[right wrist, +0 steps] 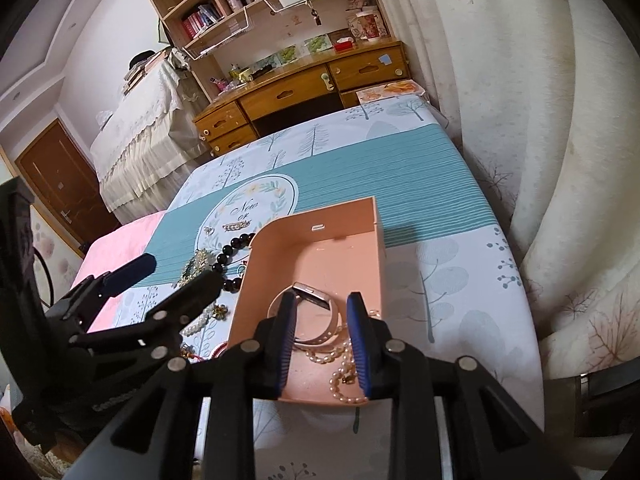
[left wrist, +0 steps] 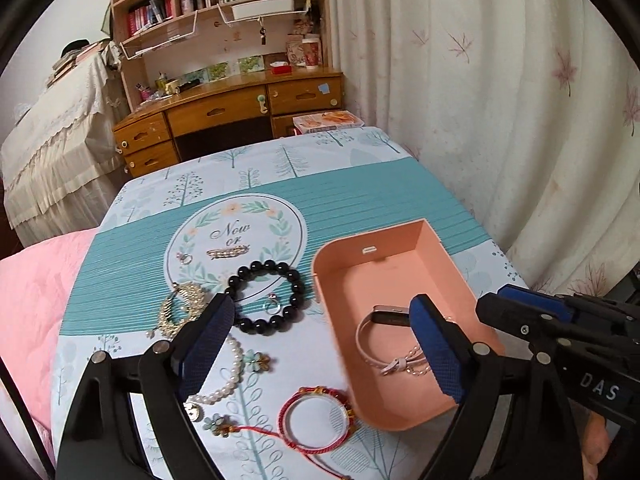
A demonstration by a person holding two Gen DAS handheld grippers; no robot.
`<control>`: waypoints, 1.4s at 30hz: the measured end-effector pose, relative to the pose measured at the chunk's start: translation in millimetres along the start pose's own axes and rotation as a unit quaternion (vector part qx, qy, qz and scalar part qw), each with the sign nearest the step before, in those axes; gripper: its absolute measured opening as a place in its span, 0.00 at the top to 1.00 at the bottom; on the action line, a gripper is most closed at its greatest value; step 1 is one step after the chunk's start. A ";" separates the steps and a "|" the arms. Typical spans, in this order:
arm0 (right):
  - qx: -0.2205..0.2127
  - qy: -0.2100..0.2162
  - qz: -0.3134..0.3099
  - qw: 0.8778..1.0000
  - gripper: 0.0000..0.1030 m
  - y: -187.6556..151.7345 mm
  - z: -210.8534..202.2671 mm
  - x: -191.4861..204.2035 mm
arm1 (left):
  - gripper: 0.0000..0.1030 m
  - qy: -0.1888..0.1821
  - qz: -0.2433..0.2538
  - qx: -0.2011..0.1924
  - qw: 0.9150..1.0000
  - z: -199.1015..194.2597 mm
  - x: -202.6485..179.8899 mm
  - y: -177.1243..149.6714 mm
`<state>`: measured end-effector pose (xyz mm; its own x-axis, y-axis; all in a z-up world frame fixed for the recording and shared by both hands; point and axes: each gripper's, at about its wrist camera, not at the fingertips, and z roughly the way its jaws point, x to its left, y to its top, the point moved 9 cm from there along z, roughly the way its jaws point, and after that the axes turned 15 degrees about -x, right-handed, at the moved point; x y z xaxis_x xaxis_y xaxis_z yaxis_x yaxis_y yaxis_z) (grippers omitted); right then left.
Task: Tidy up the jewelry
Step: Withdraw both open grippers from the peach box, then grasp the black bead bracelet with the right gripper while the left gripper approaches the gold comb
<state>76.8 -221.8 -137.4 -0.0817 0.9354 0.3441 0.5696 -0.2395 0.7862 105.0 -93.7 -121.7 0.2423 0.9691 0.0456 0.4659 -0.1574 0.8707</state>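
Seemingly mid-sorting, both tongs gape empty: right gripper [right wrist: 322, 344] over the pink box [right wrist: 374, 248] holding a watch [right wrist: 312, 296], left gripper [left wrist: 320, 344] wanting the black bracelet [left wrist: 266, 296] at eleven o'clock.

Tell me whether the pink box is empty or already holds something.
Not empty. The pink box has no lid on, and a white-strapped watch and a pearl strand lie on its floor.
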 end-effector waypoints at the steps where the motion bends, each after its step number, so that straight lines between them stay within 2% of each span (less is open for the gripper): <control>1: 0.000 0.001 -0.002 1.000 0.75 0.0 0.0 1.7 | 0.14 0.001 -0.002 -0.002 1.000 -2.1 2.1 0.3; 17: -0.013 0.004 -0.037 0.999 0.75 1.1 -5.1 34.6 | 0.14 0.008 -0.013 -0.022 1.000 -23.3 24.6 4.2; 26: -0.012 0.007 -0.053 0.999 0.75 2.7 -0.5 55.6 | 0.14 0.025 -0.016 -0.019 0.999 -31.2 52.8 5.6; 32: -0.014 0.008 -0.071 0.997 0.75 13.7 9.0 77.5 | 0.14 0.056 -0.041 -0.007 0.998 -36.0 106.0 9.2; 37: 0.005 0.023 -0.085 0.996 0.75 21.7 26.5 101.3 | 0.14 0.115 -0.054 -0.003 0.992 -38.6 169.1 14.7; 42: 0.035 0.036 -0.103 0.993 0.75 29.7 53.6 121.6 | 0.14 0.172 -0.069 -0.003 0.983 -43.2 232.7 23.1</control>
<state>127.6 -101.2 -99.7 -0.2597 0.9407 0.2184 0.5901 -0.0244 0.8069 135.3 136.4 -69.8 -0.1263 0.9881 0.0883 0.4692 -0.0189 0.8829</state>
